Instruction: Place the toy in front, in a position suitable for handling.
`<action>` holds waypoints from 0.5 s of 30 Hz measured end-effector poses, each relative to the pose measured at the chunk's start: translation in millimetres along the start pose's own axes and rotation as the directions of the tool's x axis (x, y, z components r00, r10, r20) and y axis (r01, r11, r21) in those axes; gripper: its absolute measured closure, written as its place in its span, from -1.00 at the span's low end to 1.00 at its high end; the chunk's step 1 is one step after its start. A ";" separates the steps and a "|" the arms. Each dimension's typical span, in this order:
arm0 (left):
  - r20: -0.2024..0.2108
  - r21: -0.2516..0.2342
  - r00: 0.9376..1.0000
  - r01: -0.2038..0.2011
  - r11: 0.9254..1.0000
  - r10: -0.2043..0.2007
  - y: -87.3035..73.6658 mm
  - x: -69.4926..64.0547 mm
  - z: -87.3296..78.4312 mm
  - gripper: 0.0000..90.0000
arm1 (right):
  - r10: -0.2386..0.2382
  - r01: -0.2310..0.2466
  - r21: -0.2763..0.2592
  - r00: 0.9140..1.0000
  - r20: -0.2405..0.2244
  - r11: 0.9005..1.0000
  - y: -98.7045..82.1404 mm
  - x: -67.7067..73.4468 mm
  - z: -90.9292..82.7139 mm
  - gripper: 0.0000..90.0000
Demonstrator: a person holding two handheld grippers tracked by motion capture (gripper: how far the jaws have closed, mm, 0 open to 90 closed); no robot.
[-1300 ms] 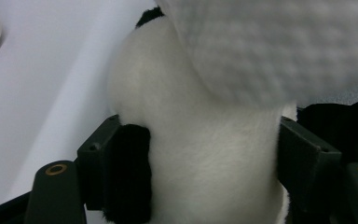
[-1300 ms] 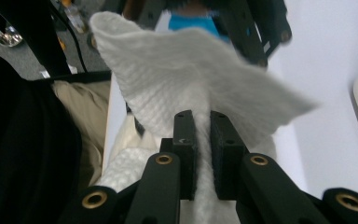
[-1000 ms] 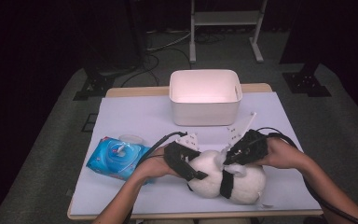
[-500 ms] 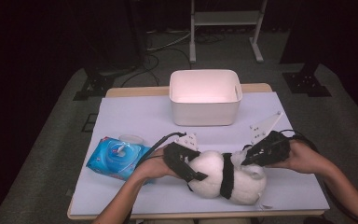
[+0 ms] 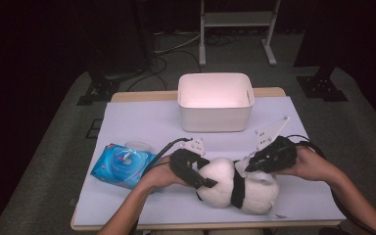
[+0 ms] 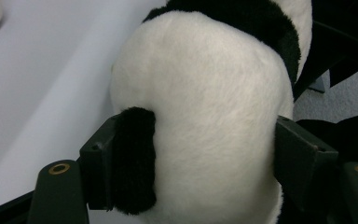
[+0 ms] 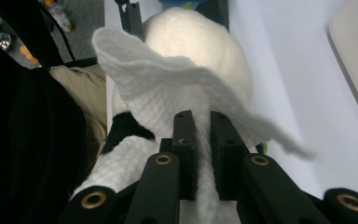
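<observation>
While left gripper (image 5: 201,177) clamps the panda (image 6: 205,121), right gripper (image 7: 203,140) pinches a wipe (image 7: 168,88).

Overhead light fell brightly on the table (image 5: 142,122); surroundings beyond the table were near black. The bin (image 5: 215,100) on it glared pinkish. Close-up views were soft.

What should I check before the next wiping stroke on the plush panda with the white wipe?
1. Right gripper shut on the white textured wipe: ok.
2. Left gripper clamping the black-and-white plush panda; its jaws have just been closing: ok.
3. Panda resting on the white-covered table: ok.
4. Blue wet-wipe pack off to the left of the panda: ok.
5. White rectangular plastic bin behind, out of the way: ok.
6. Wipe touching the fur: cannot tell.
</observation>
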State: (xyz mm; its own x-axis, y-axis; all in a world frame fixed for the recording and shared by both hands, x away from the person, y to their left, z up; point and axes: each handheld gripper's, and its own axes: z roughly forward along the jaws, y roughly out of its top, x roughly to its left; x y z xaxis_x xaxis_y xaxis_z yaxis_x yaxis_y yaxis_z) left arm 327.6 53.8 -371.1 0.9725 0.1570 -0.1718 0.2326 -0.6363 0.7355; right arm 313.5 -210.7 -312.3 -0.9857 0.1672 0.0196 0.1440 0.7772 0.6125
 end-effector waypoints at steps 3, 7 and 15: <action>-0.006 0.001 1.000 -0.018 1.000 0.018 4.7 -2.0 -0.8 -0.39 | -0.010 0.010 0.015 1.000 -0.013 1.000 9.0 -1.7 8.4 0.80; -0.012 0.001 0.999 -0.040 0.999 0.040 8.3 -5.5 -2.0 -0.39 | -0.027 0.028 0.025 0.999 -0.019 0.999 18.3 -3.1 15.2 0.80; -0.032 0.016 0.999 -0.043 0.999 0.043 2.1 -5.2 -5.2 -0.38 | -0.041 0.042 0.053 0.999 -0.023 0.998 24.0 -2.9 16.3 0.80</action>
State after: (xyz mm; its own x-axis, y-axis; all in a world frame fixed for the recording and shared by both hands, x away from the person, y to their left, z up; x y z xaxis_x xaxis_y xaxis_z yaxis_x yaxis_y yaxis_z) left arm 323.0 55.5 -365.2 0.9811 0.1530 -0.1188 0.1907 -0.6547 0.7314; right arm 321.3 -182.7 -310.5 -0.9925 0.1213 0.0132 0.1071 0.8147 0.5699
